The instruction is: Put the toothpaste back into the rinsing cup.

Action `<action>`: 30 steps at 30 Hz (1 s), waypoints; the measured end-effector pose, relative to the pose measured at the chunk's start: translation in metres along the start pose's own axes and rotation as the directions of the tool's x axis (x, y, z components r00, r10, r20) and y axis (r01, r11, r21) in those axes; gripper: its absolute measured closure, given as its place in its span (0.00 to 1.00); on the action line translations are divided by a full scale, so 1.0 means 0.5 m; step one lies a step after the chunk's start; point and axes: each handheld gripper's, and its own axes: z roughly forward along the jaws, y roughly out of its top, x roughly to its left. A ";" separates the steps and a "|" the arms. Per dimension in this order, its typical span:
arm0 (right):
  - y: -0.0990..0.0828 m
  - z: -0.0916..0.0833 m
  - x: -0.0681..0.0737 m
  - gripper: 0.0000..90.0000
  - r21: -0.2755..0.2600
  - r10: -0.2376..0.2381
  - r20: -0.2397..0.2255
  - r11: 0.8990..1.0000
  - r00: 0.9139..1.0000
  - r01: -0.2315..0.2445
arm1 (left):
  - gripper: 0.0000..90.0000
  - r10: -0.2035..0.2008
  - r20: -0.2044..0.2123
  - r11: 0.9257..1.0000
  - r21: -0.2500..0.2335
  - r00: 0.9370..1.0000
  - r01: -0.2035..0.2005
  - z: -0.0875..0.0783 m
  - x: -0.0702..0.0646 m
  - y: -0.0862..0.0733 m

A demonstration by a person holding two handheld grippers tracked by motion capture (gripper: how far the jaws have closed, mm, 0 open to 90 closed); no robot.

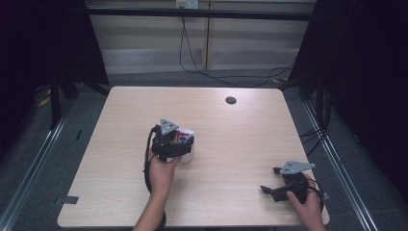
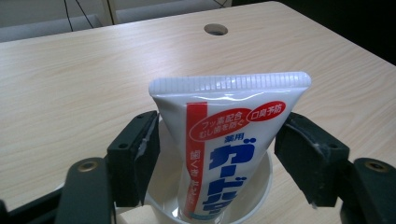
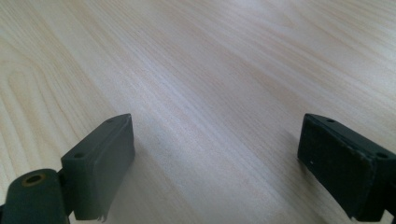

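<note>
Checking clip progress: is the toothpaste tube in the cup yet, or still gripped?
Done: the toothpaste tube stands cap-down in the white cup, leaning on its rim. In hand: the left tool sits around the tube with both pads clear of it, so it looks released. Left: probably just backing that tool away. The right tool is open over bare table, holding nothing.

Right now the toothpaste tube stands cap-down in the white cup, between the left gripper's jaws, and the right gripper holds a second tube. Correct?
Not quite. The right gripper holds nothing: the right gripper view shows its jaws wide apart over bare table. The rest stands: the toothpaste tube sits in the white cup, between the left gripper jaws.
</note>
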 end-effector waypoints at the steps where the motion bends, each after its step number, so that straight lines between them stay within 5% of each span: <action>1: 0.000 0.000 0.000 0.12 0.000 0.000 0.000 1.000 1.000 0.000 | 0.33 -0.001 -0.003 1.000 0.001 1.000 0.001 0.000 -0.001 0.000; 17: 0.000 0.000 0.000 0.12 0.000 0.000 0.000 1.000 1.000 0.000 | 0.18 0.013 -0.006 1.000 0.008 1.000 -0.013 -0.005 0.006 0.003; 30: 0.000 0.000 0.000 0.12 0.000 0.000 0.000 1.000 1.000 0.000 | 0.16 0.017 -0.001 1.000 0.023 1.000 -0.017 -0.014 0.014 0.002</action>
